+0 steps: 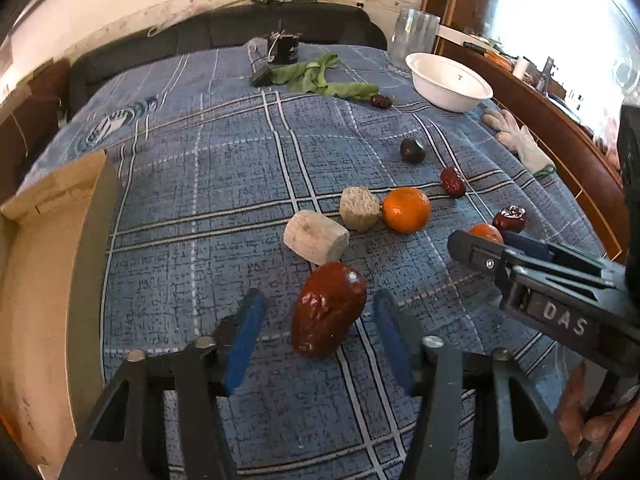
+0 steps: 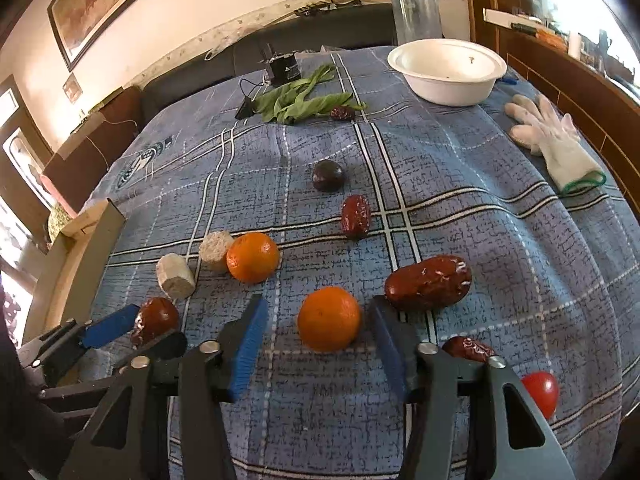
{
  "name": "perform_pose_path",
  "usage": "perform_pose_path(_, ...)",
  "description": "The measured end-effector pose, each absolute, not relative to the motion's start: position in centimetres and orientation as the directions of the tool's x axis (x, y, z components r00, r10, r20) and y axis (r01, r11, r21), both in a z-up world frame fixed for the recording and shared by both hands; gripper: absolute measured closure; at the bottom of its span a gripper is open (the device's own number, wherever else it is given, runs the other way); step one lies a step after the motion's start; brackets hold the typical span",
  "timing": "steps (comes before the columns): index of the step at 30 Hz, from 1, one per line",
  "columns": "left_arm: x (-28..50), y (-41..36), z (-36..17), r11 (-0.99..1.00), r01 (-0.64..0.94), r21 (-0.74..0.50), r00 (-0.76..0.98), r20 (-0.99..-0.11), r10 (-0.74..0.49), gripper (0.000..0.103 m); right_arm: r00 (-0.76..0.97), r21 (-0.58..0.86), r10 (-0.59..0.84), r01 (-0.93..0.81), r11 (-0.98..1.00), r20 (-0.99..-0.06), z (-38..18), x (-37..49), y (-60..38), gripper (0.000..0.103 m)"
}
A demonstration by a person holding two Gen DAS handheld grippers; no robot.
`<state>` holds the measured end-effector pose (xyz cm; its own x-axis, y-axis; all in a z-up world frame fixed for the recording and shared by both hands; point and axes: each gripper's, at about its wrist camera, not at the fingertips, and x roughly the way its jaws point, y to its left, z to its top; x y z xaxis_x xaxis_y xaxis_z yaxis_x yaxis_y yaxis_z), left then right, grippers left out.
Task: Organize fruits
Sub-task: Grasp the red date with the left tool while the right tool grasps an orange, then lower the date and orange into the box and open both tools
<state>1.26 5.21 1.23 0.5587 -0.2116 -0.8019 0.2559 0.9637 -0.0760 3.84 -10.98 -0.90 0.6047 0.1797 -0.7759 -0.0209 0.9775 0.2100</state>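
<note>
A large glossy red date lies on the blue checked cloth between the blue pads of my left gripper. Cloth shows on both sides of it, so the jaws stand open around it. In the right wrist view a small orange sits between the pads of my right gripper, also with gaps either side, open. A second orange rests beside two beige cylindrical chunks. Another big date touches the outside of the right finger.
An open cardboard box stands at the left edge. A white bowl, a glass, green leaves and a white glove lie farther back. Smaller dates, a dark round fruit and a red tomato are scattered about.
</note>
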Motion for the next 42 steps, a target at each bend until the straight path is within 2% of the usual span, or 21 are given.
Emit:
perform_pose_path(1,1.2,5.1,1.2,0.965,0.257,-0.060,0.568,-0.798,-0.201,0.067,0.608,0.198,0.168,-0.018,0.980,-0.776,-0.9,3.8,-11.0,0.058)
perform_pose_path(2,1.1,5.2,1.2,0.965,0.257,-0.053,0.572,-0.797,-0.196,0.072,0.612,0.185,0.156,-0.016,0.983,-0.775,-0.9,3.8,-11.0,0.065)
perform_pose_path(3,1.2,5.2,1.3,0.965,0.258,-0.053,0.572,-0.796,-0.196,0.072,0.613,0.180,0.152,-0.016,0.984,-0.775,-1.0,3.8,-11.0,0.070)
perform_pose_path(15,-1.6,9.7,4.9,0.957,0.202,-0.208,0.588,-0.756,-0.289,0.072,0.633,0.234,0.217,-0.059,0.970,-0.743,1.3,1.7,-10.1,0.071)
perform_pose_path(20,-3.3,15.4,6.8,0.971,0.092,-0.220,0.638,-0.736,-0.227,0.072,0.630,0.260,0.295,-0.150,0.954,-0.719,3.4,0.3,-6.8,0.071)
perform_pose_path(28,-4.9,27.5,6.8,0.963,-0.189,-0.194,0.643,-0.766,-0.029,0.071,0.559,0.288,0.460,-0.371,0.883,-0.690,5.8,-0.7,2.7,0.070)
perform_pose_path(35,-4.9,32.1,5.7,0.952,-0.259,-0.162,0.611,-0.791,0.031,0.071,0.462,0.233,0.517,-0.541,0.808,-0.721,5.0,-1.0,12.6,0.070)
perform_pose_path(42,-4.0,33.1,4.0,0.947,-0.278,-0.160,0.575,-0.818,0.031,0.071,0.412,0.190,0.490,-0.584,0.789,-0.769,2.5,-0.2,17.2,0.070)
